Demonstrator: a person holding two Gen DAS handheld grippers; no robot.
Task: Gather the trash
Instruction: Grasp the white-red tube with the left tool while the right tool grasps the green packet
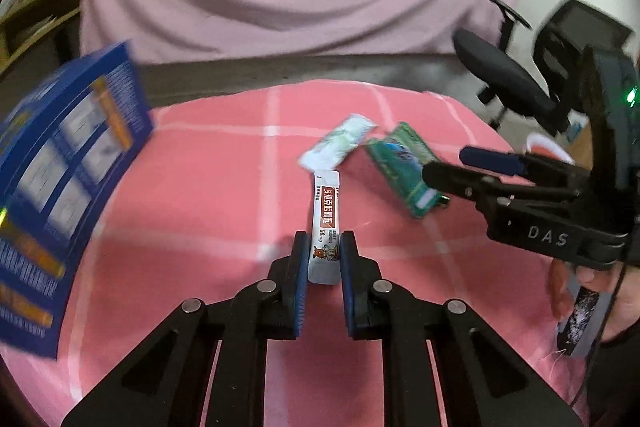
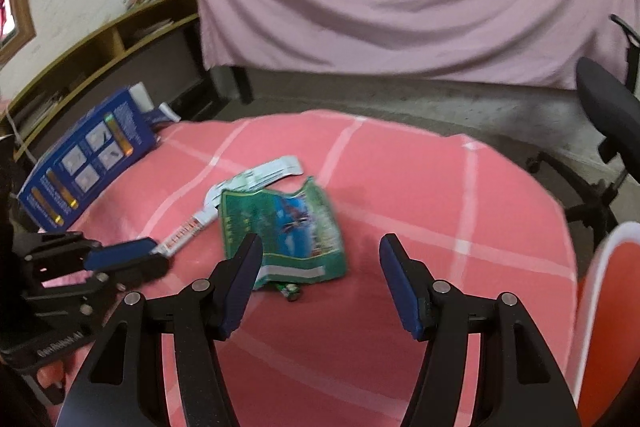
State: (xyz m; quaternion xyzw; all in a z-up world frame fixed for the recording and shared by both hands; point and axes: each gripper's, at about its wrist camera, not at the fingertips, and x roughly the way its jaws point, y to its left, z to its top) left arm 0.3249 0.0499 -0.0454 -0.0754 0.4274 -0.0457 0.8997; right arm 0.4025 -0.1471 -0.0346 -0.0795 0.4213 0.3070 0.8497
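Trash lies scattered in the middle of the bench on a pink checked cloth (image 2: pixel 400 187): a narrow white sachet (image 1: pixel 325 227), a pale wrapper (image 1: pixel 338 141) and a torn green packet (image 2: pixel 288 231). Nothing looks collected yet, and no bin shows in either view. The left tongs (image 1: pixel 325 259) are clenched on the sachet's near end, so the first pickup seems under way. The right tongs (image 2: pixel 320 279) stand released, hovering over the green packet without touching it. The sachet carries red-banded Chinese print and "50mg". The right tool reads "DAS". A blue box (image 2: pixel 86 157) stands at the bench's left edge, its print too blurred to read.
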